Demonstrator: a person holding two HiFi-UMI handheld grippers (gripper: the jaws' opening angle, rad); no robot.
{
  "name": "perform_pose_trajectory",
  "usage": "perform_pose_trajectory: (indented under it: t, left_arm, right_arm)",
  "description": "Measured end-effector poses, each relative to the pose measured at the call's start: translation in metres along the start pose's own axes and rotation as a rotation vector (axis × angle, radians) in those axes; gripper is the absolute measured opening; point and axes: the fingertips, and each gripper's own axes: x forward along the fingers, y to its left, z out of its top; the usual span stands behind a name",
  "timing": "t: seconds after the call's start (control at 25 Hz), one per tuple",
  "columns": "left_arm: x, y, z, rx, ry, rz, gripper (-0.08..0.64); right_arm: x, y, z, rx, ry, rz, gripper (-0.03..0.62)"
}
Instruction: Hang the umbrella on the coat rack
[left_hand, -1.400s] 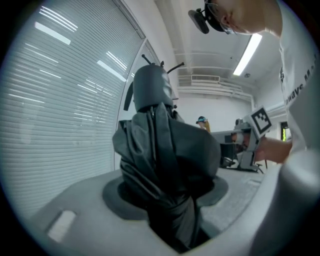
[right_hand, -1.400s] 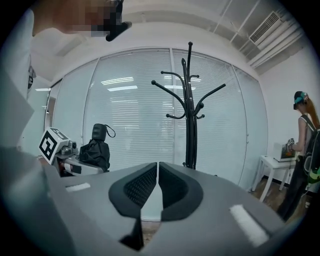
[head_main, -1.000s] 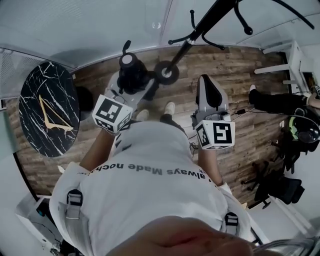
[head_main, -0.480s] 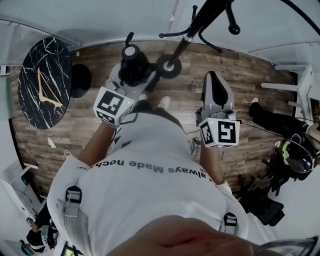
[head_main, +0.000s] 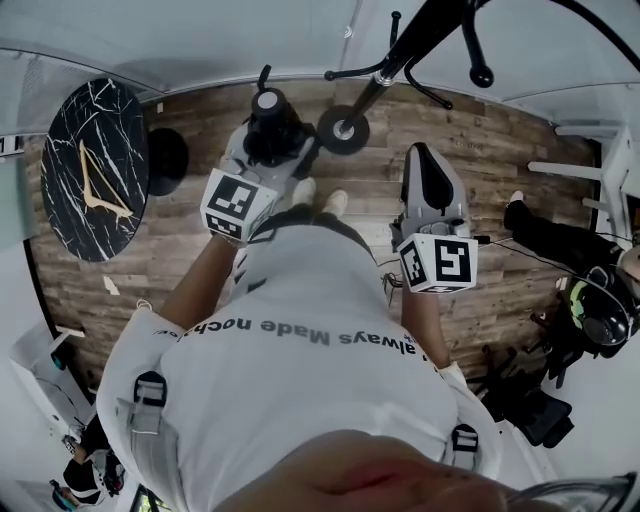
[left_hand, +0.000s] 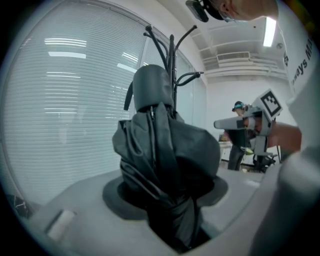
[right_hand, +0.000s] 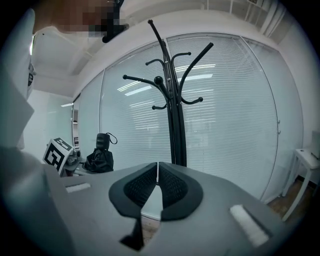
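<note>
Clamping the bunched fabric of the folded black umbrella (left_hand: 160, 150), the left gripper (left_hand: 167, 192) holds it upright in front of the person, long axis vertical, with the rounded handle (left_hand: 152, 85) on top and a small strap (right_hand: 112, 136) looping off it. To its right, the right gripper (right_hand: 157, 187) is empty, its pads pressed together. Just beyond the umbrella and slightly to its right stands the coat rack (right_hand: 175, 125), its pole parallel to the umbrella. Its base (head_main: 343, 130) sits between the two grippers, nearer the left one. The hooks (left_hand: 186, 77) appear to branch out above the handle, so the strap probably needs lifting up and forward onto one.
</note>
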Motion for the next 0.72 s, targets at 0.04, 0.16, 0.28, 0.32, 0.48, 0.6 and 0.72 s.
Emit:
perform_pose_trajectory:
  t: [0.04, 0.16, 0.28, 0.32, 0.48, 0.6, 0.72]
  left_arm:
    - [0.004, 0.004, -0.003, 0.004, 0.003, 0.001, 0.235]
    - [0.015, 0.011, -0.017, 0.016, 0.018, 0.002, 0.235]
    - [0.027, 0.018, -0.036, 0.007, 0.036, 0.007, 0.235]
    - [0.033, 0.019, -0.042, 0.003, 0.043, 0.009, 0.235]
    - [0.053, 0.022, -0.064, 0.014, 0.072, 0.008, 0.235]
    - [0.066, 0.021, -0.079, 0.022, 0.089, -0.004, 0.233]
    - [0.078, 0.019, -0.090, 0.026, 0.097, -0.014, 0.233]
  right_arm:
    - [0.003, 0.000, -0.002, 0.006, 0.007, -0.003, 0.011]
    - [0.010, 0.005, -0.005, -0.003, 0.010, 0.005, 0.009]
    - [0.014, 0.007, -0.006, -0.008, 0.013, 0.007, 0.011]
    - [0.015, 0.007, -0.007, -0.008, 0.015, 0.005, 0.010]
    - [0.015, 0.003, -0.009, -0.006, 0.028, -0.011, 0.011]
    - [0.015, -0.001, -0.012, -0.001, 0.036, -0.025, 0.011]
    - [0.016, -0.005, -0.012, -0.007, 0.037, -0.029, 0.011]
